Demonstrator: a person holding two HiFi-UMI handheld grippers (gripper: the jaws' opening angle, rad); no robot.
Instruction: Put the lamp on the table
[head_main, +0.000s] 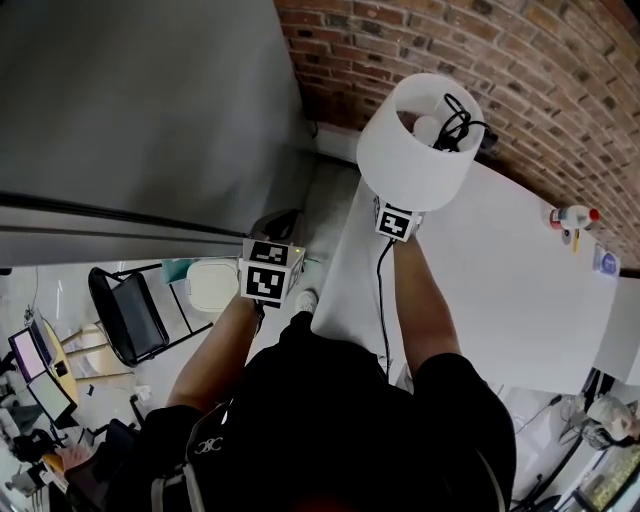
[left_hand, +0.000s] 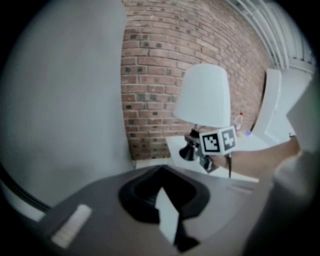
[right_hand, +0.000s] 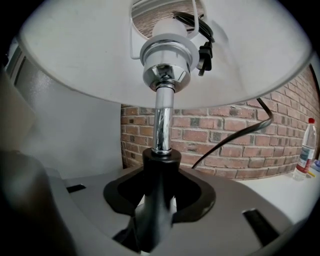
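Observation:
The lamp has a white shade (head_main: 415, 140), a chrome stem (right_hand: 161, 120) and a black base neck (right_hand: 157, 175). My right gripper (head_main: 397, 215) is shut on that black neck and holds the lamp upright above the near left end of the white table (head_main: 500, 280). In the left gripper view the shade (left_hand: 202, 97) and the right gripper (left_hand: 207, 150) show above the table corner (left_hand: 175, 145). The lamp's black cord (head_main: 380, 290) hangs down, and its plug (head_main: 455, 125) lies inside the shade. My left gripper (head_main: 270, 270) is held near my body over the floor, shut and with nothing in it.
A brick wall (head_main: 500, 60) runs behind the table, and a grey partition (head_main: 130, 100) stands to the left. A small bottle (head_main: 572, 215) stands at the table's far side. On the floor to the left are a black chair (head_main: 130, 315) and a white bin (head_main: 212, 285).

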